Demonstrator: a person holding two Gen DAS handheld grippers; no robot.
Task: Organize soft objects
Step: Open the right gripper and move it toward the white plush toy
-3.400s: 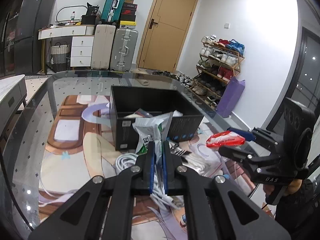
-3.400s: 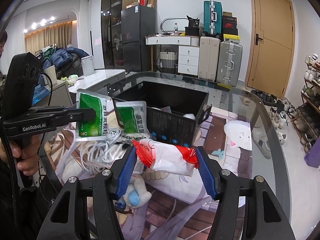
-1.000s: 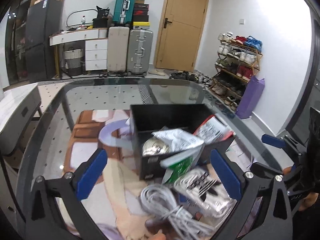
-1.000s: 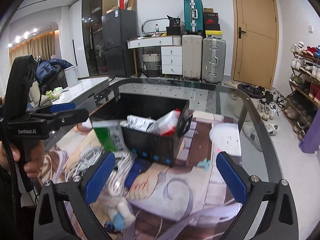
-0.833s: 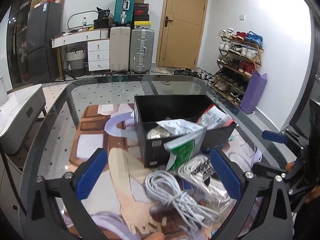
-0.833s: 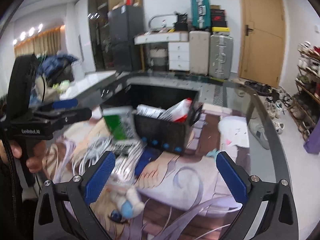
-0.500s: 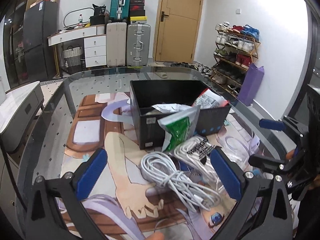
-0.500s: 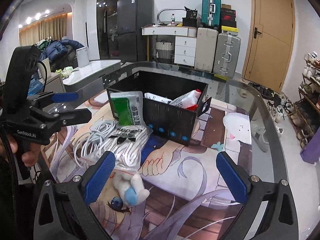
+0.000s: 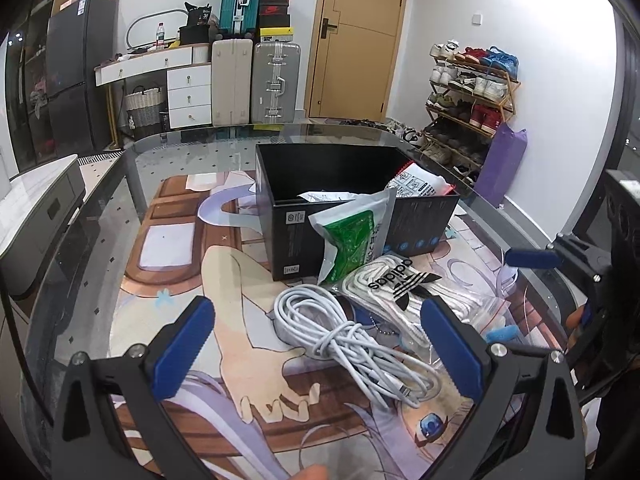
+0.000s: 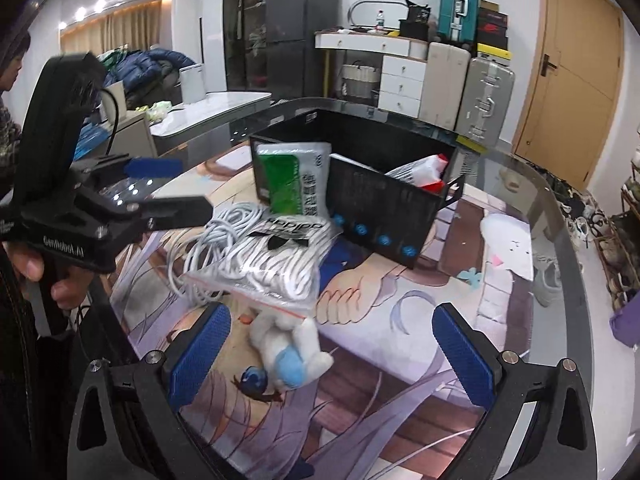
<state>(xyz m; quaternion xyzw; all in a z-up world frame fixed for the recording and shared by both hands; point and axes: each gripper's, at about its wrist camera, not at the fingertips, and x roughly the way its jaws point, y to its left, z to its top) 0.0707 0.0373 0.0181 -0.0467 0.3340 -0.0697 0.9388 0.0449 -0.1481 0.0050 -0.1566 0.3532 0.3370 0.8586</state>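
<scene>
A black box (image 9: pixel 288 216) (image 10: pixel 384 208) stands on the printed mat. A red-and-white packet (image 9: pixel 420 180) (image 10: pixel 424 170) lies inside it. A green-and-white packet (image 9: pixel 352 236) (image 10: pixel 292 184) leans on the box's outer wall. A coiled white cable (image 9: pixel 344 332) (image 10: pixel 208 236), a clear bag of white laces (image 9: pixel 404 284) (image 10: pixel 276 264) and a small white-and-blue plush (image 10: pixel 292 352) lie in front of the box. My left gripper (image 9: pixel 320 348) is open and empty, low over the cable. My right gripper (image 10: pixel 332 356) is open and empty, over the plush.
The glass table's rim (image 9: pixel 132 152) curves around the mat. A grey cabinet (image 9: pixel 40 208) stands left of the table. Suitcases (image 9: pixel 256 76), a door (image 9: pixel 360 36) and a shoe rack (image 9: pixel 468 96) lie beyond.
Both grippers let go of their packets and opened; the red one now lies in the box, the green one leans outside. Both grippers have drawn back and lowered toward the cable and plush.
</scene>
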